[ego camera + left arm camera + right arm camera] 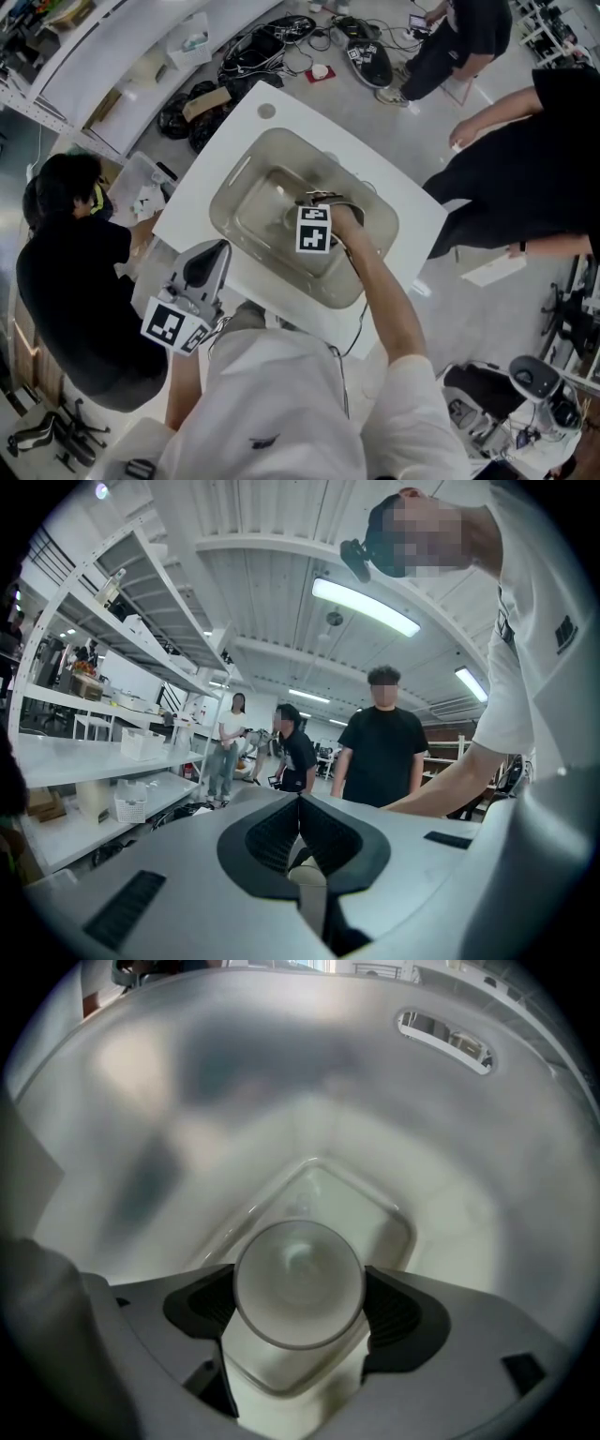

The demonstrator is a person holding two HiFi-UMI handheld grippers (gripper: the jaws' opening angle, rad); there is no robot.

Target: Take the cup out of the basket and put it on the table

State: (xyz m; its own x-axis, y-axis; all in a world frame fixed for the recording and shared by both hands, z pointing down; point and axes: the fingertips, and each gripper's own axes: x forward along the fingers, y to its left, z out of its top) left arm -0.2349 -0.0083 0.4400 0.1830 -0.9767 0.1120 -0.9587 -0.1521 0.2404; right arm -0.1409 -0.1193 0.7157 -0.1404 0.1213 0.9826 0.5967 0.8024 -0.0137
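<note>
Table [223,161] | basket [236,204]: right gripper [300,1303] pinches cup [298,1281], hidden from head view | left gripper [300,841] pressed together

Right gripper [300,1288] reaches down, fingers [392,1309] clamped; left gripper [300,803] upturned, fingers together.

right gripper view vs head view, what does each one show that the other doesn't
Only the right gripper view: the cup plainly, clamped between the jaws of the right gripper.
Only the head view: the white table, the left gripper held back near the person's body, and bystanders around the table.
Both: the translucent basket with the right gripper reaching into it.
</note>
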